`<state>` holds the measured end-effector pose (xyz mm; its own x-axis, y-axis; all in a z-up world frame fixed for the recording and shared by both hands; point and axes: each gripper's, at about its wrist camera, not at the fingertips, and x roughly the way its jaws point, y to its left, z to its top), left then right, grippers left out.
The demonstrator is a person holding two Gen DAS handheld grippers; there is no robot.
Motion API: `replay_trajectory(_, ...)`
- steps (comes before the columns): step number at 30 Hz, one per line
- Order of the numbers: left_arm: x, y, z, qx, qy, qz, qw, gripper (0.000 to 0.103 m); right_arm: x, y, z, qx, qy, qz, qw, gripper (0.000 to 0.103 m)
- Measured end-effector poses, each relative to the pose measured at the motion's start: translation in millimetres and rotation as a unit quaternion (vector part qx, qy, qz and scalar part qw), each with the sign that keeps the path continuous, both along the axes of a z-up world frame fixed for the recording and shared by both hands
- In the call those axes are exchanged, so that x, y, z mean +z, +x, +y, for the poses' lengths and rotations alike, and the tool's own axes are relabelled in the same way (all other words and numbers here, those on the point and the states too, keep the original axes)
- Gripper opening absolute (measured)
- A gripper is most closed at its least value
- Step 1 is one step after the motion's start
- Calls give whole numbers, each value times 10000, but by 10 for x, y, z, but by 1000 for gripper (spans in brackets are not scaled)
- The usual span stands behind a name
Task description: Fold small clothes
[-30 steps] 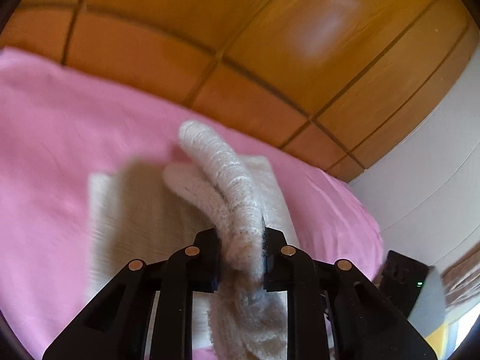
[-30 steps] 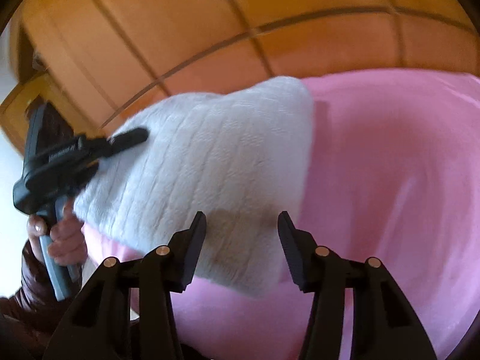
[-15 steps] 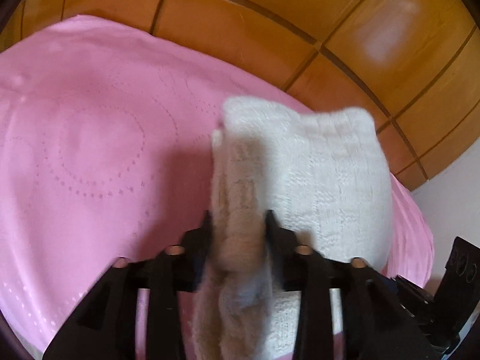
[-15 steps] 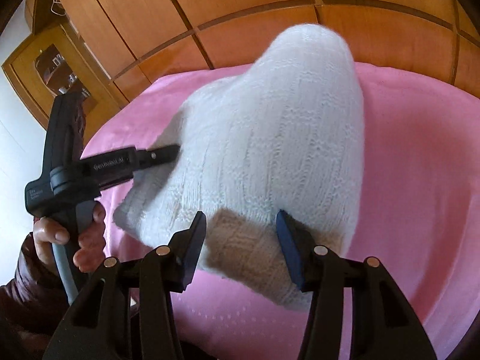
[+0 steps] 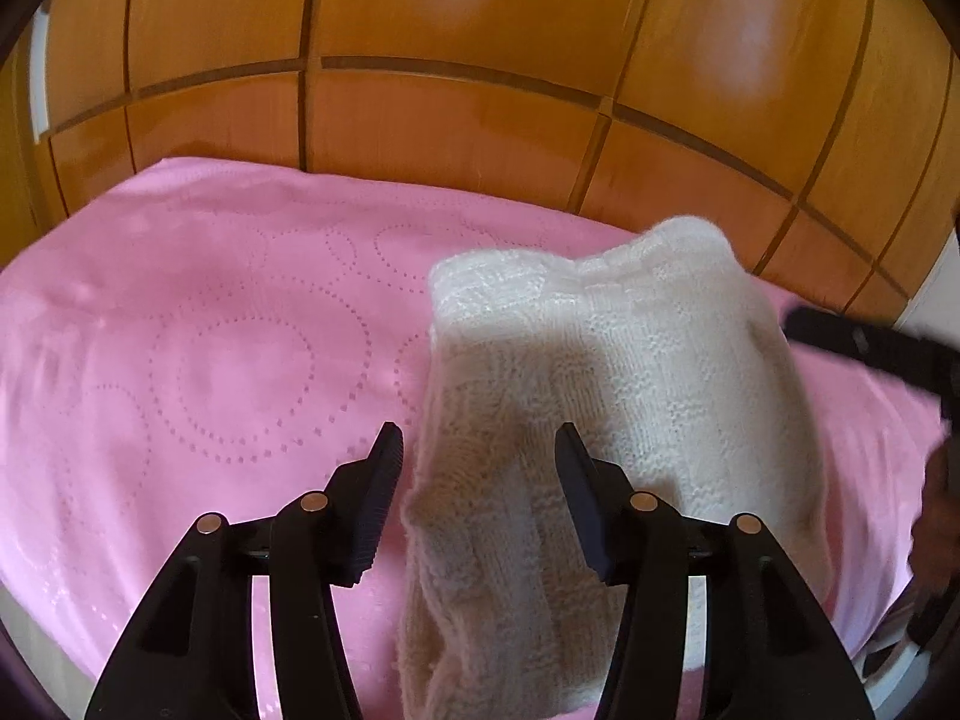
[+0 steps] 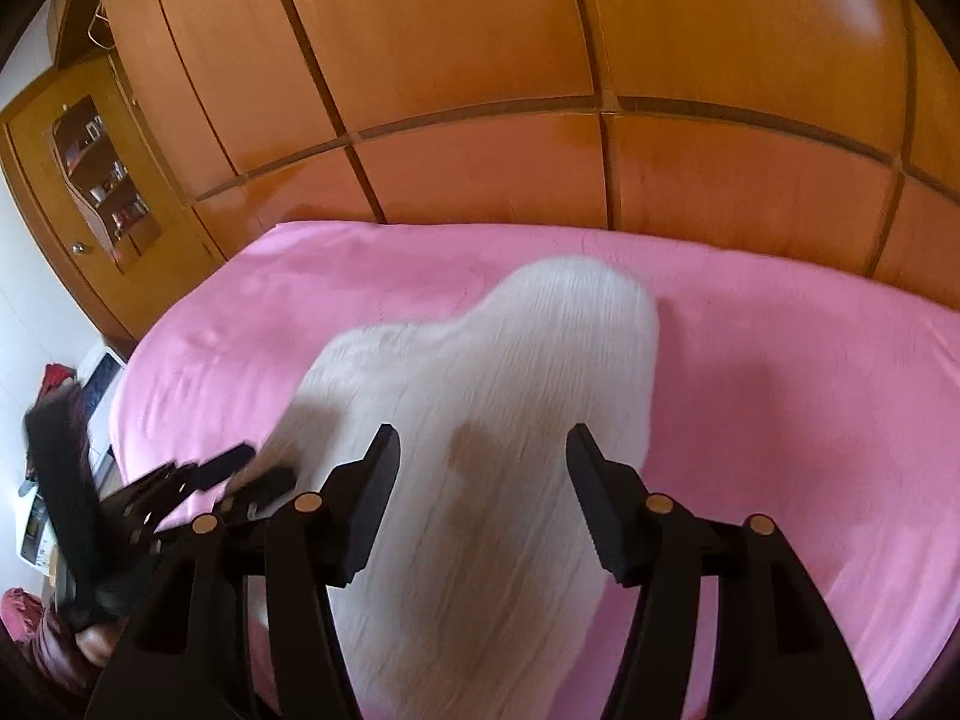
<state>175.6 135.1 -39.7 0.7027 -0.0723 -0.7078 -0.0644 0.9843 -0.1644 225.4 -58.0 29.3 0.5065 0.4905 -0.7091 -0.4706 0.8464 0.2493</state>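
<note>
while both tools hang over the bed, the white knitted garment (image 5: 630, 372) lies folded on the pink bedspread (image 5: 198, 324), a thick soft pile with its ribbed edge at the far end.

left gripper (image 5: 477, 456) first: its fingers (image 5: 384, 480) are spreading apart right now. the near-left edge of the knit runs up between them, yet neither pad presses on it; pink cloth shows between the left finger and the wool, and the right finger stands over the knit's shaded part. released, then, with the garment lying loose below and between.

right gripper (image 6: 483, 456) now: same story, its fingers (image 6: 600, 498) are widening too. in this view the garment (image 6: 480, 420) is blurred, a pale streaked shape stretching away from the camera toward the wooden wardrobe (image 6: 480, 90). the near end of it sits in the gap between the two fingers, and their shadows fall on the wool. no pinch that i can see; the cloth lies flat under them rather than bunched.

off at the left edge of the right camera's view the other tool (image 6: 198, 480) shows dark and smeared, by the garment's left side. whether it touches the wool there i cannot tell.
</note>
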Motion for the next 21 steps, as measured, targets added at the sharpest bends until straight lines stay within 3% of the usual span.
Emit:
replay_trajectory(12, -109, 38, -20, 1, 126, 138, 9998, 52, -123, 491, -2, 120, -415, 417, 9982, 57)
replay_trajectory(18, -245, 57, -18, -47, 122, 260, 9996, 52, -579, 763, 31, -61, -490, 950, 9942, 63)
replay_trajectory(21, -299, 57, 23, -2, 40, 285, 9996, 56, -745, 844, -49, -266, -134, 1206, 9923, 66)
